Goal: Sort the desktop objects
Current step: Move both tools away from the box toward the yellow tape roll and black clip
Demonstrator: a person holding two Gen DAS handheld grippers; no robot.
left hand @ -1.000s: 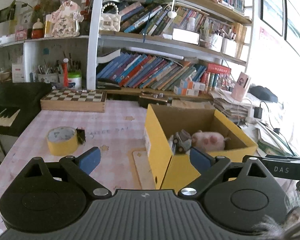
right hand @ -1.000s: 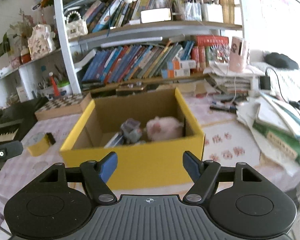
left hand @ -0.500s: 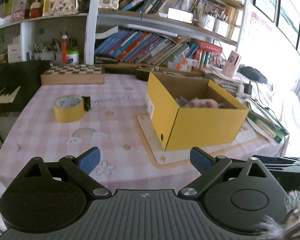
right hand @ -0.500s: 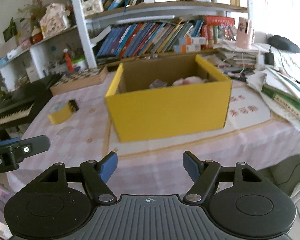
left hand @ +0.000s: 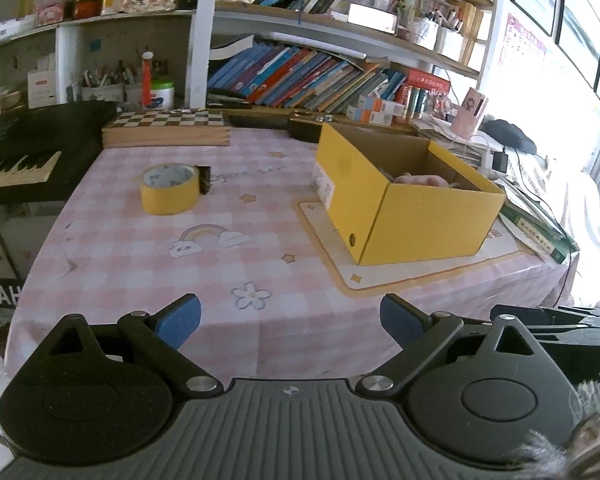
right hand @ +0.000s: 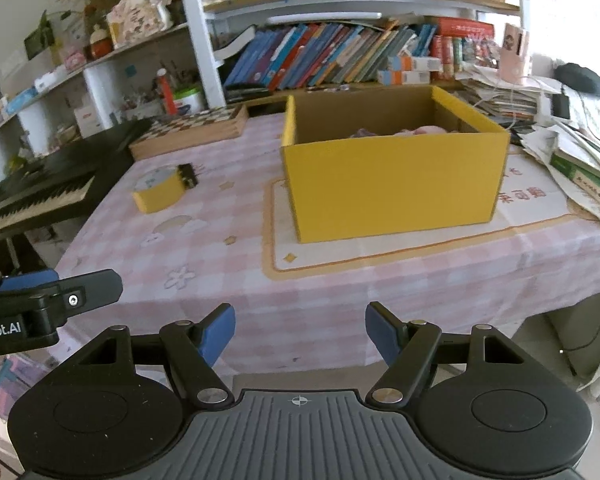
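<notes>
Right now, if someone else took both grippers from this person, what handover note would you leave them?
Left gripper: open, empty, off the table's near edge.
Right gripper: open, empty, also back from the table.
Yellow box: on the mat, already holding a pink plush toy and something greyish beside it.
Left to do: yellow tape roll with a small black item touching it, both on the tablecloth left of the box.

Each tool, left tool (left hand: 290,318) and right tool (right hand: 300,332), has a ribbed grey-black body, round black discs, silver screws and blue fingertip pads (left hand: 178,316).
</notes>
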